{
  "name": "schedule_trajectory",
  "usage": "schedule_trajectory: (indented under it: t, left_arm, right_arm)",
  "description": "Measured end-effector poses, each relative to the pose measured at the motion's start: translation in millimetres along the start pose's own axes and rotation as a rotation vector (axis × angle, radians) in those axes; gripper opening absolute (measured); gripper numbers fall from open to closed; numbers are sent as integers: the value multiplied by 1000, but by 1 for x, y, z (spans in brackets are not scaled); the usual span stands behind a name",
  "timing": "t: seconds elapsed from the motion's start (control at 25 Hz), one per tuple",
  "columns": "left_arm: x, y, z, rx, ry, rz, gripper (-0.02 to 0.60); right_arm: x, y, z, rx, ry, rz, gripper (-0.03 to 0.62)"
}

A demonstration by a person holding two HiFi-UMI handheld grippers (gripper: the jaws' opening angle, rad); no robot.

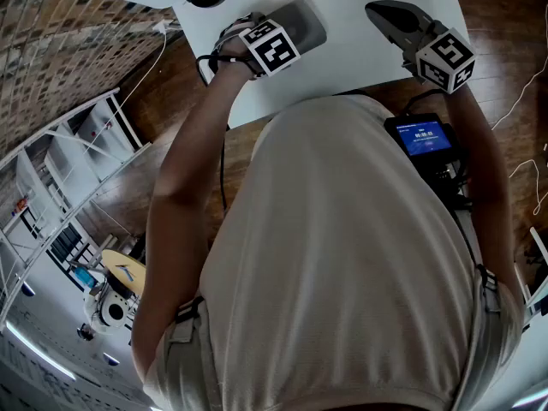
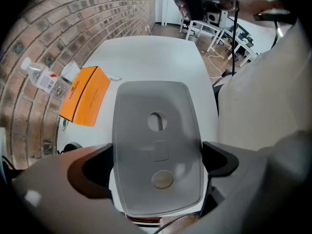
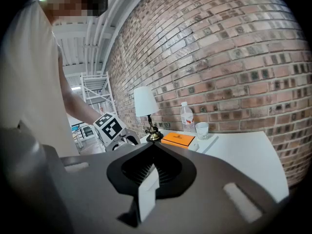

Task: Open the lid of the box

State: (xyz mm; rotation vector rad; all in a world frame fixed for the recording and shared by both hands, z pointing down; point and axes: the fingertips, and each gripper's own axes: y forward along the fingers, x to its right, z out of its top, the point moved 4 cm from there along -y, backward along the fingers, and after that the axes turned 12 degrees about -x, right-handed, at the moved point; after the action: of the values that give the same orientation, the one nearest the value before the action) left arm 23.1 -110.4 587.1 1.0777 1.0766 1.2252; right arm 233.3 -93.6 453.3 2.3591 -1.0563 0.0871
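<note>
A box with a grey lid (image 2: 157, 145) lies on the white table (image 2: 151, 57), and a thin white rim of the box shows under the lid. My left gripper (image 2: 158, 162) straddles it from the near end with its jaws spread wide. The dark pads (image 2: 222, 161) stand right beside the lid's long edges, with no clear squeeze on it. In the head view the lid (image 1: 304, 20) lies just ahead of the left gripper (image 1: 281, 37). My right gripper (image 1: 385, 11) hovers over the table to the right, apart from the box. Its jaws meet at the tip (image 3: 148, 146) and hold nothing.
An orange flat box (image 2: 85, 95) and a water bottle (image 2: 44, 79) lie left of the lid by the brick wall. A lamp (image 3: 145, 104) and a paper cup (image 3: 202, 129) stand at the wall. The table's edge (image 1: 342, 92) runs just in front of the person's body.
</note>
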Motion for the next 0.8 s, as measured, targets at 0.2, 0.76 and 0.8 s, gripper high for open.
schedule_trajectory:
  t: [0.2, 0.76, 0.8]
  left_arm:
    - [7, -17, -12, 63, -58, -6, 571]
    - [46, -19, -177, 155, -612, -91, 569]
    - [51, -13, -189, 164, -672, -115, 569]
  right_arm:
    - [-8, 3, 7, -8, -19, 18, 2]
    - [-59, 52, 61, -106, -156, 182, 2]
    - [-65, 57, 64, -112, -162, 191, 2]
